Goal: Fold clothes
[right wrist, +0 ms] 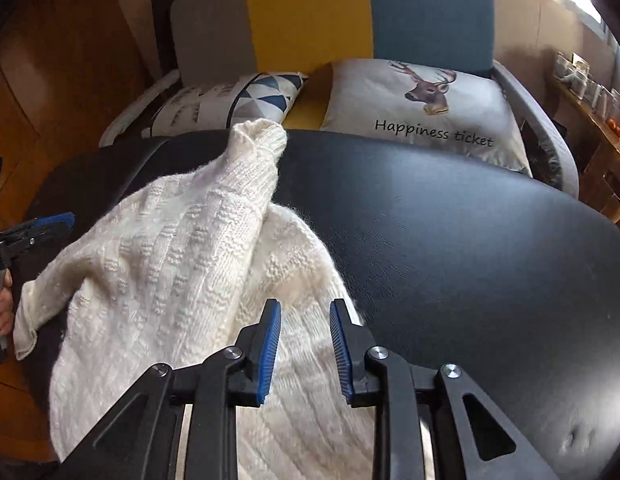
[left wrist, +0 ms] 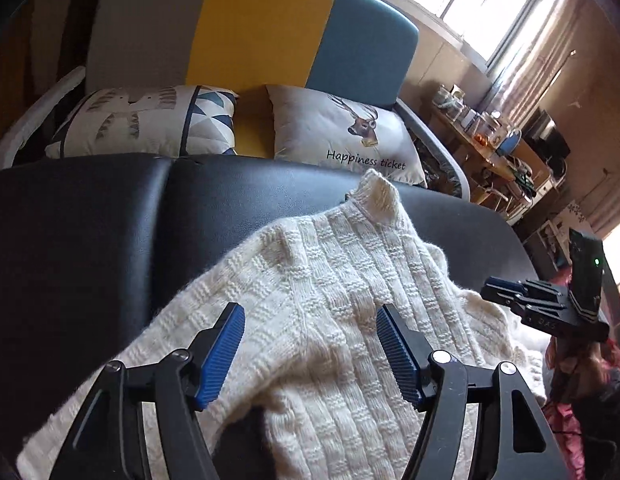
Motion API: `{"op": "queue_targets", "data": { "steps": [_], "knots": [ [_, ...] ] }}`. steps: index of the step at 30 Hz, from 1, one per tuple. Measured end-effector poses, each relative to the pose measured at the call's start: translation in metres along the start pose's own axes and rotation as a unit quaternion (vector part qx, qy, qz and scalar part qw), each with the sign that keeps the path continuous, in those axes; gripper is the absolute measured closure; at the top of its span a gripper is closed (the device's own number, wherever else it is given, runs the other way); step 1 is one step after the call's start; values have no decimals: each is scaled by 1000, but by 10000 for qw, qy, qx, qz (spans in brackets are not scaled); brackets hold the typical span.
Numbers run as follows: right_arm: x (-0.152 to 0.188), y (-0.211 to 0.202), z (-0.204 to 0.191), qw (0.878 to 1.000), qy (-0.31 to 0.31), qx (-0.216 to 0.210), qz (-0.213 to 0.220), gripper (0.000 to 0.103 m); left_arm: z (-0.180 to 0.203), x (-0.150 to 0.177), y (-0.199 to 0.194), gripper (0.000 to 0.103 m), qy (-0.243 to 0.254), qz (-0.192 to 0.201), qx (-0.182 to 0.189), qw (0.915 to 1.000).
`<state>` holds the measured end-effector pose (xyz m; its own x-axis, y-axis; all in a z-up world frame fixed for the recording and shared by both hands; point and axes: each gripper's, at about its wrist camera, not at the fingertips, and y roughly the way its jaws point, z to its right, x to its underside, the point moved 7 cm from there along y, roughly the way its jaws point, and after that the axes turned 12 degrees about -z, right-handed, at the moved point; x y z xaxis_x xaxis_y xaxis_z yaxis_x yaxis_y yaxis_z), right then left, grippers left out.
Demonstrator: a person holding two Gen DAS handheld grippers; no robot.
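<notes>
Both the left gripper [left wrist: 310, 318] and right gripper [right wrist: 305, 314] hover spread, empty, over the cream knit sweater [left wrist: 330, 280]; only the right wrist view shows its sleeve cuff [right wrist: 23, 340].

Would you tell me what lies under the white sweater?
The white sweater lies on a black padded surface. Whatever sits beneath its bulk is covered from view.

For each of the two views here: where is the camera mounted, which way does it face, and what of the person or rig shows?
Left wrist: sits on the left tool, looking forward over the cream sweater toward the sofa; the right tool shows at right.
Right wrist: sits on the right tool, looking over the sweater's right edge and the black surface; the left tool and a hand show at left.
Shared: sweater, black surface, deer cushion.
</notes>
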<state>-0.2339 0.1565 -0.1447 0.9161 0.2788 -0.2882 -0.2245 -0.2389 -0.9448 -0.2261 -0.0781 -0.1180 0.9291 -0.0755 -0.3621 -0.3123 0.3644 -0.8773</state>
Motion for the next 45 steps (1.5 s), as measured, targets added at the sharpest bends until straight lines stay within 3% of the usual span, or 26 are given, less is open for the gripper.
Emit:
{"op": "queue_targets", "data": {
  "steps": [4, 6, 8, 10, 12, 14, 17, 22, 25, 26, 28, 31, 34, 39, 41, 45],
  "knots": [
    [-10, 44, 0, 9990, -21, -161, -420, 75, -10, -2, 28, 34, -16, -262, -109, 9996],
    [-10, 47, -7, 9992, -311, 32, -236, 75, -20, -1, 41, 34, -107, -406, -152, 9990],
    [-5, 49, -18, 9933, -957, 628, -137, 76, -29, 1, 49, 34, -165, -467, -201, 9986],
    [1, 50, -28, 9780, -1549, 1388, -137, 91, -34, 4, 49, 34, -175, -405, -261, 9987],
    [6, 49, -25, 9652, -1779, 1914, -134, 92, -40, 8, 49, 35, -184, -343, -321, 9987],
    [9, 46, -6, 9615, -1621, 2216, -121, 93, -46, 11, 48, 36, -194, -281, -380, 9987],
    [14, 42, 36, 9662, -989, 2376, -126, 95, -55, 14, 46, 36, -266, -213, -386, 9987],
    [18, 33, 61, 9733, -543, 2226, -123, 91, -60, 14, 37, 36, -544, -181, -254, 9980],
    [17, 20, 60, 9850, -333, 1690, -136, 91, -62, 13, 27, 37, -792, -156, -153, 9966],
    [22, 8, 56, 9882, -290, 1504, -37, 90, -60, 18, 17, 38, -908, -63, 60, 9958],
    [37, -17, 46, 9934, -264, 1103, 149, 79, -54, 38, -6, 38, -1042, 92, 502, 9932],
    [79, -46, 26, 9996, -219, 92, 135, 79, -41, 86, -32, 38, -1070, 10, 1090, 9883],
    [132, -64, 8, 9993, -188, -327, 2, 79, -21, 145, -44, 37, -1001, -276, 1527, 9828],
    [190, -53, -12, 9978, -192, -562, -293, 79, 20, 226, -34, 37, -704, -904, 1386, 9837],
    [205, -47, -21, 9973, -212, -639, -306, 79, 35, 243, -30, 35, -638, -1003, 1464, 9821],
    [201, -37, -34, 9980, -348, -513, -133, 78, 54, 247, -26, 21, -555, -796, 1291, 9869]
  ]
}}
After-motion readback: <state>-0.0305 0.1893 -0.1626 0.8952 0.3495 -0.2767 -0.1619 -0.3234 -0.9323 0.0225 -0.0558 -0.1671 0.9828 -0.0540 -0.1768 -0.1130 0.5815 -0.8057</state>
